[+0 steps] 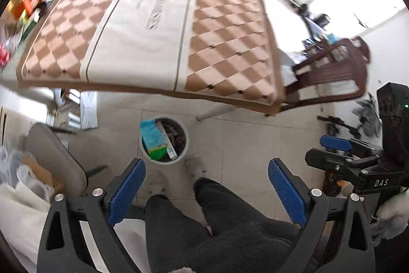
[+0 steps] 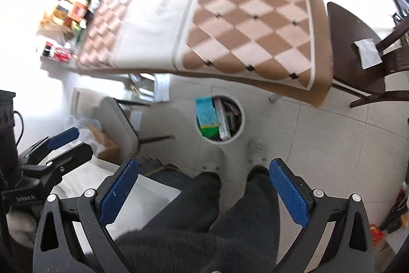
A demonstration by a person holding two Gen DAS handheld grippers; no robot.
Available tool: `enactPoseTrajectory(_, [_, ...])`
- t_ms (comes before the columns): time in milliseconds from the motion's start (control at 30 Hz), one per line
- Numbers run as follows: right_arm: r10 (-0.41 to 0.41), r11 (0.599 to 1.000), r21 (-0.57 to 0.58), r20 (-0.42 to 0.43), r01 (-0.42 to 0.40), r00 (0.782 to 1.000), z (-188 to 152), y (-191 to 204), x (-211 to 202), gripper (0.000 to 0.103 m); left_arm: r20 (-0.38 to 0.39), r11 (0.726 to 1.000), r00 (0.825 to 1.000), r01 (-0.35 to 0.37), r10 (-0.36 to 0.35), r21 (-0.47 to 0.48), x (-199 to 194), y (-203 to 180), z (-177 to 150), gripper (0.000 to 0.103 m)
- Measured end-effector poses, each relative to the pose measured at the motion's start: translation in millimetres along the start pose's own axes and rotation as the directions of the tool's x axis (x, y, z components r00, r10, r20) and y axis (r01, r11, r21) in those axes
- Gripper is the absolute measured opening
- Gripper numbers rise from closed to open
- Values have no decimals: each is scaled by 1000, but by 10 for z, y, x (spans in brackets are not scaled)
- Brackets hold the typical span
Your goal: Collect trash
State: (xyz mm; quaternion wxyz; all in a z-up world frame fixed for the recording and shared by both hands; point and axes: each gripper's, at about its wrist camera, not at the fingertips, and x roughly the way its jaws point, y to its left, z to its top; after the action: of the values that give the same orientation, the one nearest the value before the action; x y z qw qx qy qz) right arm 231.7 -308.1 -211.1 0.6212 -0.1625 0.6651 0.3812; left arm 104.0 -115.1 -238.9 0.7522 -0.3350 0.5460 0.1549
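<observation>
Big table (image 1: 163,24) fills the upper frame, covered with a brown-and-cream checkered cloth (image 2: 250,24) with a pale centre strip. Dark wooden chair (image 2: 358,47) at its right end, a white paper (image 2: 368,55) lying on the seat. Grey chair (image 1: 56,157) to the left, on the tiled floor. Person's legs in dark trousers (image 1: 217,221) at the bottom, feet in pale slippers (image 1: 195,165) just beside the bin. White round trash bin (image 1: 185,145) sits on the floor below the table's near edge, well under both grippers. Trash inside it: a teal-and-green packet (image 1: 153,140) and a white carton (image 1: 170,149). Left gripper (image 1: 207,193) spread wide, nothing between the blue pads. Right gripper (image 2: 204,193) spread wide too, empty.
</observation>
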Motion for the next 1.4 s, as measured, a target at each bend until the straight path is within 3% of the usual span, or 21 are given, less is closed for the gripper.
enactPoseTrajectory(300, [104, 990, 88, 109, -114, 989, -616, 728, -775, 103, 2, 992, 993, 119, -119, 51, -764, -34, -126, 98])
enactPoseTrajectory(533, [134, 984, 91, 173, -151, 976, -887, 884, -1118, 103, 34, 989, 989, 145, -147, 42, -1101, -129, -257, 98])
enactPoseTrajectory(933, [160, 981, 90, 149, -174, 976, -1009, 841, -1127, 103, 32, 985, 986, 163, -164, 54, -1186, -159, -400, 98])
enactPoseTrajectory(1033, [160, 981, 91, 143, -174, 977, -1029, 837, -1112, 103, 30, 984, 986, 160, -163, 74, -1202, -152, -413, 103])
enactPoseTrajectory(1400, [156, 979, 102, 171, -175, 973, -1151, 977, -1145, 103, 40, 982, 986, 157, -162, 109, -1292, -135, -454, 103])
